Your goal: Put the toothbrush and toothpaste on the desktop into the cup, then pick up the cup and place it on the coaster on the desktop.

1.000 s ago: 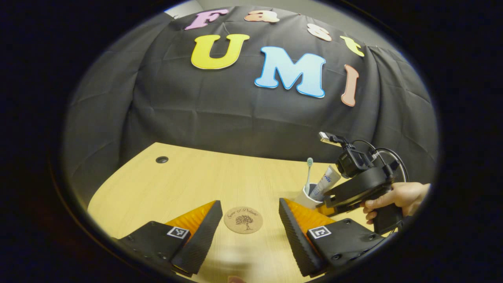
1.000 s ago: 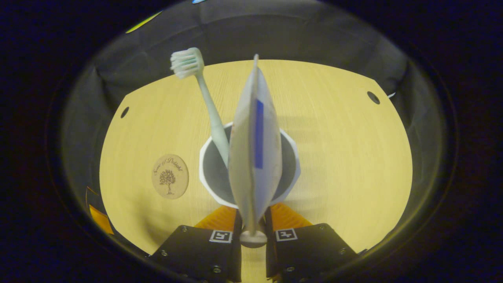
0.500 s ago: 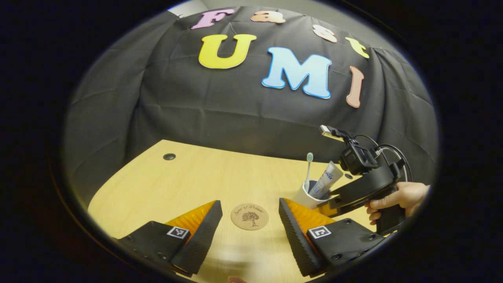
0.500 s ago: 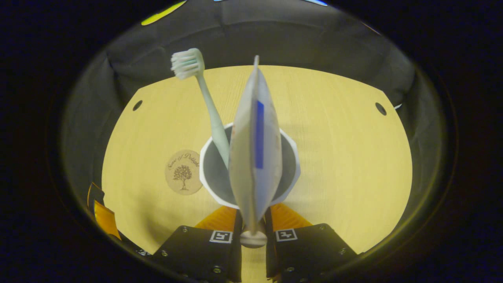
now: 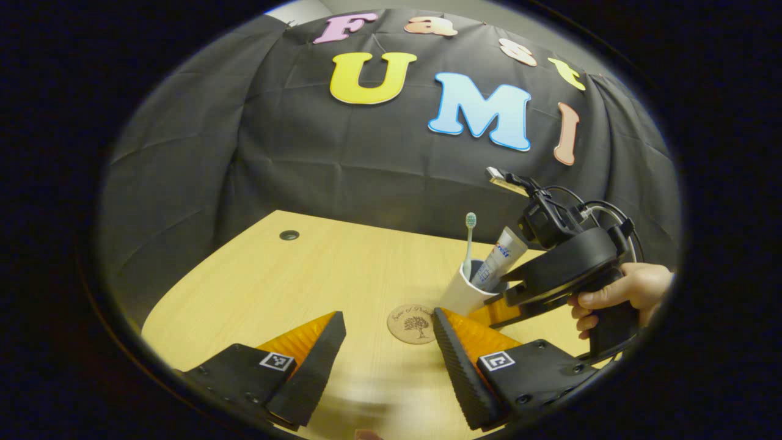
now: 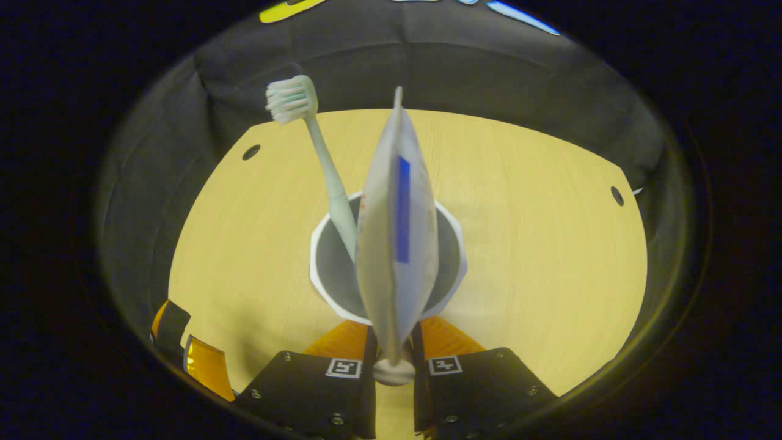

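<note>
The left gripper [image 5: 386,357] has two black wedge-shaped fingers [image 5: 311,370] with ribbed inner faces and orange backs, set on black blocks with small screws and square black-and-white markers. The right gripper [image 6: 393,342] is built alike: black blocks, screws, white-framed markers, orange behind the fingers. Seen from the left gripper view, it carries a black camera, looping black cables and a black pistol-style handle, with a bare hand [image 5: 617,296].

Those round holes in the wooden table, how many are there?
2. One hole lies at the table's far left corner, the other hole toward its right edge. More may be hidden.
</note>
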Demonstrator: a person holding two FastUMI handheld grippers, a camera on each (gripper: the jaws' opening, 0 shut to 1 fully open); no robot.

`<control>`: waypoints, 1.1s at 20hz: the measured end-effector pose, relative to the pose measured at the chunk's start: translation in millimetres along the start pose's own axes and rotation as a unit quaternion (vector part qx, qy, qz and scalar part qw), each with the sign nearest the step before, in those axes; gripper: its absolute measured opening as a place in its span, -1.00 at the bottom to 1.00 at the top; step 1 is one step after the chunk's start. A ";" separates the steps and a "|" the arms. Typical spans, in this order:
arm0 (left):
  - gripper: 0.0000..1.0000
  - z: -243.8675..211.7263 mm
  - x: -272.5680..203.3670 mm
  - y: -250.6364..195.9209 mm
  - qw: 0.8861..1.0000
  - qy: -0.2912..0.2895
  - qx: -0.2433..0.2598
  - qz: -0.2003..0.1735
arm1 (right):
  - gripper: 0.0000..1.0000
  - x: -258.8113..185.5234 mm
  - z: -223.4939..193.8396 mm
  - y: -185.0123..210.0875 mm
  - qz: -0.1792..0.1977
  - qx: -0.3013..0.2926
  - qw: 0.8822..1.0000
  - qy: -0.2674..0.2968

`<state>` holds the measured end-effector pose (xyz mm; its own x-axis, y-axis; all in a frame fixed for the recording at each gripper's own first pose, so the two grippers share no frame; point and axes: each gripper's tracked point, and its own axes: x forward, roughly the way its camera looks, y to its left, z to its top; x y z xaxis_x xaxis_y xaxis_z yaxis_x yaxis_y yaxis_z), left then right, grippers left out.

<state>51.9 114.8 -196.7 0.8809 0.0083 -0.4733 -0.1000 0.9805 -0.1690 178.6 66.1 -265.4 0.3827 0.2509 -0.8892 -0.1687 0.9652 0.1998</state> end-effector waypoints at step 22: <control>0.89 5.1 -11.4 37.0 1.000 -0.002 0.002 0.003 | -0.44 18.7 15.8 12.5 -0.009 -0.057 0.998 0.040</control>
<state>40.5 152.0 -193.1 0.8818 0.0158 -0.4714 -0.1043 0.9812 -0.1621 197.9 84.1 -273.0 0.3134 0.2231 -0.9230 -0.2665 0.9536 0.1400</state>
